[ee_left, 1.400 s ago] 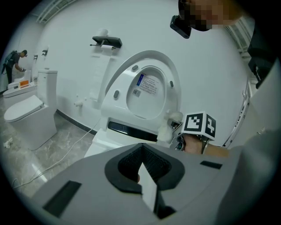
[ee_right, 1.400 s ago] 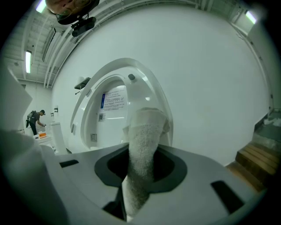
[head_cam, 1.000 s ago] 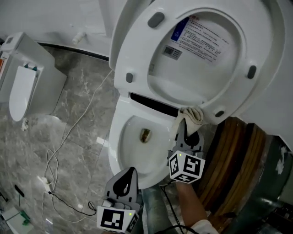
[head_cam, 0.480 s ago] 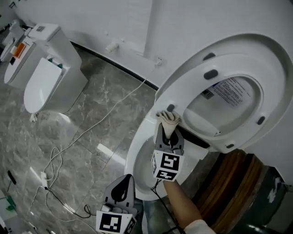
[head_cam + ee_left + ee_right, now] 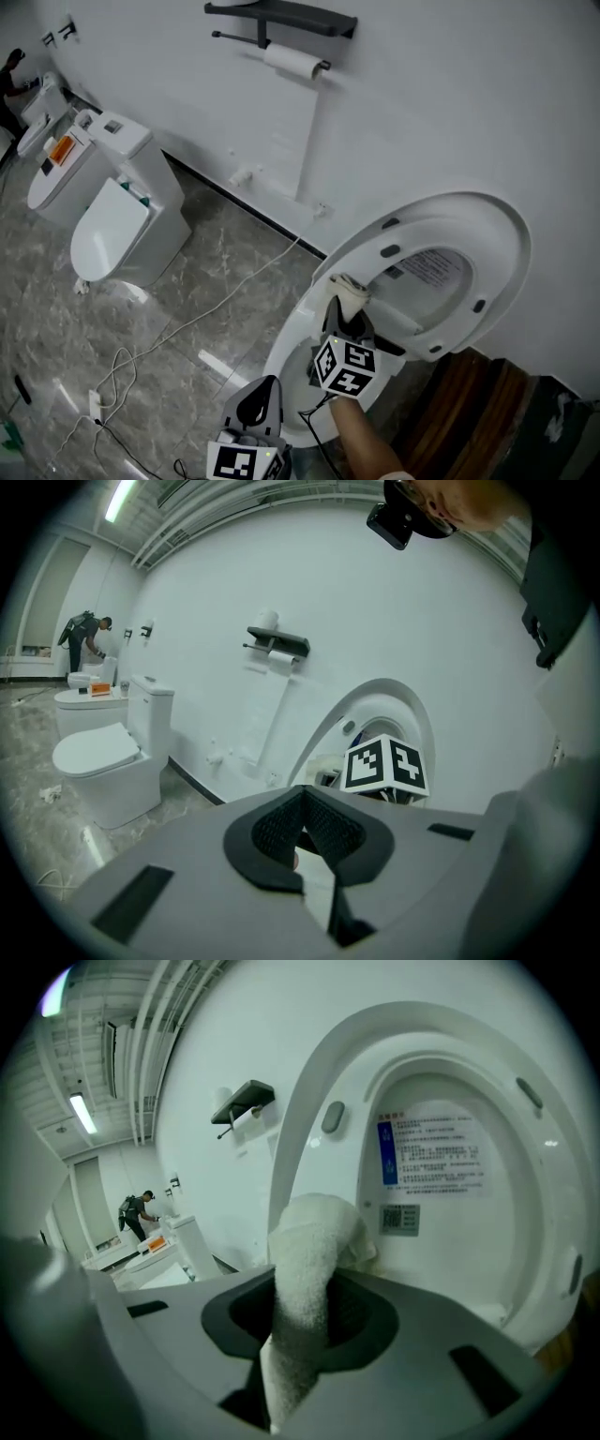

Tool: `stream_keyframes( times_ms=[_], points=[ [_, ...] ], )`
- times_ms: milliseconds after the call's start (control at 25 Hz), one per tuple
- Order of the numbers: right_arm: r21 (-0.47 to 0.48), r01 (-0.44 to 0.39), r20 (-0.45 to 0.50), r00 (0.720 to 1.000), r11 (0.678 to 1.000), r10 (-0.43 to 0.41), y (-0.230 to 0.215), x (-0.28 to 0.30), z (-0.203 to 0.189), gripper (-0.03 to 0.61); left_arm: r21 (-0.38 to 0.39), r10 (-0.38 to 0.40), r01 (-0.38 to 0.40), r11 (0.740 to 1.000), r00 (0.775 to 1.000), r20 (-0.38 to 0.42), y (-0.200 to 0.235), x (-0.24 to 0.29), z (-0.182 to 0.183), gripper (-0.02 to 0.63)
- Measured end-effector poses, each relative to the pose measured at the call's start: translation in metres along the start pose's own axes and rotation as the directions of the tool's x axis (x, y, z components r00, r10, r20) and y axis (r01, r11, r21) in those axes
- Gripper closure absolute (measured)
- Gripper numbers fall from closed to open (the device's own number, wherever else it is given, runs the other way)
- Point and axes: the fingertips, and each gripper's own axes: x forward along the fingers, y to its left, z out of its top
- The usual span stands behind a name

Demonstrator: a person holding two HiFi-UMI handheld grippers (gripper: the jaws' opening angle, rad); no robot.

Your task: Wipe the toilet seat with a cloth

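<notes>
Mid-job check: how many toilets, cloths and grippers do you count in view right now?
Toilets: 3: open toilet, near toilet, far toilet; anything beyond those is too small to tell
Cloths: 1: cloth, clamped in the right gripper
Grippers: 2: left gripper, shut and empty; right gripper
Total: 6

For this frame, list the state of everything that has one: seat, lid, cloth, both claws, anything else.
Toilet seat: raised upright.
Lid: raised behind the seat.
Cloth: clamped in the right claw, at the seat's rim.
Right claw: shut on the cloth.
Left claw: shut, empty.
Neighbouring toilet: lid down.
</notes>
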Motion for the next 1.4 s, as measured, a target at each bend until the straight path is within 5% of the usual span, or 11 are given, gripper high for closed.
stream_keyframes(
  times_ms=[360,760,1080,1400],
  points=[
    [0.114,0.013,0.095,0.995,0.993,-0.024,-0.023,-0.017,0.118,0.489,0.049,-0.07,0.067,0.997,0.996,0.061,-0.042,0.012,0.069,0.603],
    [0.221,0.006,0.166,0.985,0.975,-0.043,-0.077,-0.064,0.192,0.489,0.106,-0.161,0.152,0.983,0.983,0.082,-0.102,0.019,0.125,0.603],
    [0.341,0.047,0.196,0.973,0.939,-0.12,-0.163,-0.102,0.213,0.489,0.11,-0.248,0.24,0.965,0.966,0.067,-0.157,0.042,0.122,0.603],
    [0.306,0.044,0.175,0.979,0.951,-0.102,-0.169,-0.101,0.203,0.489,0.12,-0.28,0.274,0.954,0.959,0.035,-0.184,0.048,0.109,0.603]
  ],
)
